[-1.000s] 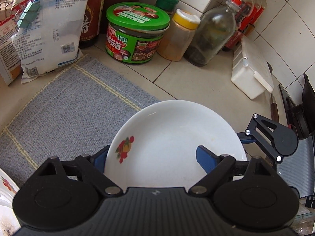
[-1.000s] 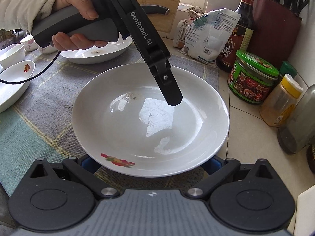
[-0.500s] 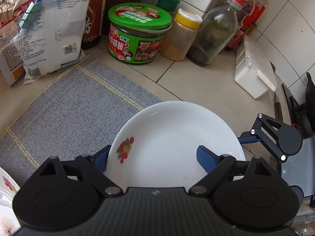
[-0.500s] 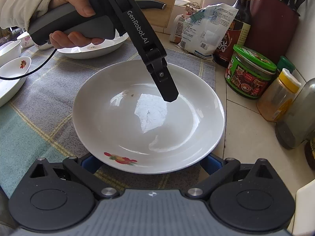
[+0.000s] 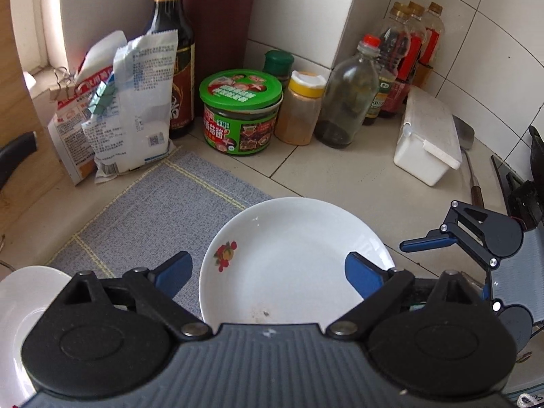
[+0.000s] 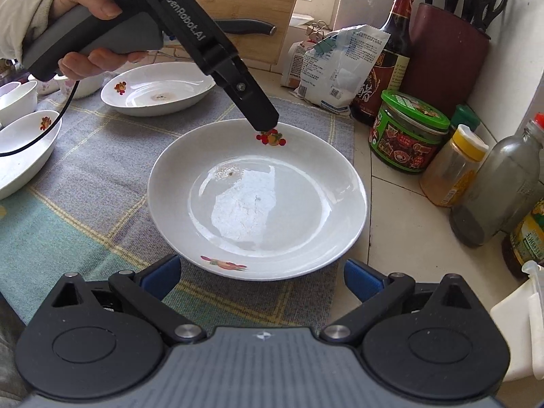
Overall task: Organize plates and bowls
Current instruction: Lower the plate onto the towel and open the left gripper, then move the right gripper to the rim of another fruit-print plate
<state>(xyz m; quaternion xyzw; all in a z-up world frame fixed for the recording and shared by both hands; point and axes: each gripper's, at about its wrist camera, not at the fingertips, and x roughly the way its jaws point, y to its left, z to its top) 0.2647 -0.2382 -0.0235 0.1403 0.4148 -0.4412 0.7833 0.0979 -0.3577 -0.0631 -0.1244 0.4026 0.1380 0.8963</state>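
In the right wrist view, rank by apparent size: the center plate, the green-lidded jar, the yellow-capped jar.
1. Center plate, clearly the largest.
2. Green-lidded jar.
3. Yellow-capped jar.
The two jars look close in size; the yellow-capped one is narrower but about as tall, and fisheye distortion near the edge makes their order unsure.

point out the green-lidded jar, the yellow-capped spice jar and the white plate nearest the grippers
green-lidded jar [image 5: 240,90]: left wrist view, on the lid's top.
yellow-capped spice jar [image 5: 298,119]: left wrist view, on its orange body.
white plate [image 6: 306,166]: right wrist view, on the inner slope.
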